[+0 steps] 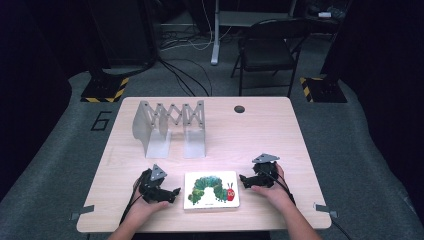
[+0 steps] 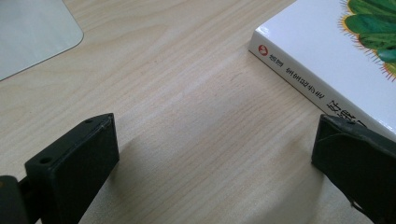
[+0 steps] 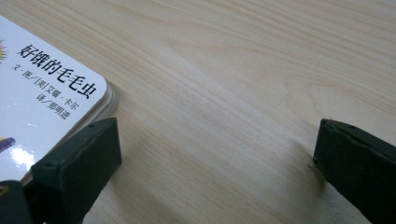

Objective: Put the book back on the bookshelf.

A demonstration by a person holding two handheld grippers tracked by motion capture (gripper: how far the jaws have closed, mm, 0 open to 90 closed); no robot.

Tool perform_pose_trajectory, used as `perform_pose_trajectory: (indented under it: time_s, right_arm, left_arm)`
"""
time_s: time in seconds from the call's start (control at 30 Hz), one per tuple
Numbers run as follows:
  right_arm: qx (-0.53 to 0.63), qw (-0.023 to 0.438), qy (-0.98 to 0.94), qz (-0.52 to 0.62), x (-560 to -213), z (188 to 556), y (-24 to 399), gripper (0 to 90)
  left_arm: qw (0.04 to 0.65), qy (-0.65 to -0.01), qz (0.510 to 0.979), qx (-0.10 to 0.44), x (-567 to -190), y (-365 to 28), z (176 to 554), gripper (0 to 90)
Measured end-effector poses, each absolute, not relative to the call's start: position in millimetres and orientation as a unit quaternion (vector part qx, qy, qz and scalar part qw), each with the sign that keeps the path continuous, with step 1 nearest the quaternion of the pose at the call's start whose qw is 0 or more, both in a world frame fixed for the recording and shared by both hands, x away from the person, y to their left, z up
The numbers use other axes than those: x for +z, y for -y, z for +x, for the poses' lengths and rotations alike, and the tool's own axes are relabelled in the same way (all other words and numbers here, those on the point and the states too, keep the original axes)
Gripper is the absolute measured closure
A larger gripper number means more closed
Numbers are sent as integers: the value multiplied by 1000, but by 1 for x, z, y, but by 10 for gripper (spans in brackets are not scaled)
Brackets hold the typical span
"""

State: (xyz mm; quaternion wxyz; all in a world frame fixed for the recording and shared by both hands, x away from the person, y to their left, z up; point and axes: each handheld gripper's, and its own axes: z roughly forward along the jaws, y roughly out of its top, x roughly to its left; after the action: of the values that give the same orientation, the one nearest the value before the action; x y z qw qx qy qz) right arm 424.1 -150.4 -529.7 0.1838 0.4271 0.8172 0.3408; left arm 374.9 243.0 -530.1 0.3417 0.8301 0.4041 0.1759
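Lying flat on the pale wood-grain counter (image 1: 280,130), a glossy white book (image 1: 211,189) is sitting between the left gripper (image 1: 172,192) and right gripper (image 1: 244,178), both gaping open.

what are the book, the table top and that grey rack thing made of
Book: likely thick board pages with a glossy laminated cover; its white face throws glare and the corner shows stacked layers.
Table top: pale wood or wood-look laminate with a matt finish and visible grain lines.
Grey rack: probably brushed metal, going by its thin bent plates and dull sheen.
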Motion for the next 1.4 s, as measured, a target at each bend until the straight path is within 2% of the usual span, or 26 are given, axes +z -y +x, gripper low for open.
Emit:
perform_pose_trajectory:
  time_s: [0.1,0.8,0.87,0.9,0.93,1.0,1.03,1.1,1.4]
  right_arm:
    - [343,182,-814,431,-528,423,152,69]
    - [337,183,-813,438,-524,424,155,150]
    - [337,184,-812,439,-524,424,155,157]
    - [336,178,-810,446,-522,423,153,206]
    - [336,178,-810,446,-522,423,153,206]
    - [330,171,-812,450,-519,422,153,309]
    - [331,165,-812,452,-517,422,155,375]
    - [338,151,-805,462,-514,423,156,391]
    - [352,163,-796,465,-496,417,155,401]
  left_arm:
    - [342,-404,829,177,-530,-243,375,5]
    - [340,-406,830,173,-529,-243,375,18]
    - [338,-407,831,172,-528,-243,375,43]
    - [340,-409,829,173,-528,-243,375,65]
    - [336,-409,831,170,-526,-244,375,65]
    - [338,-413,828,173,-524,-246,374,152]
    - [340,-419,827,159,-522,-248,375,167]
    - [349,-427,821,149,-521,-249,374,199]
    - [352,-414,829,132,-508,-245,363,235]
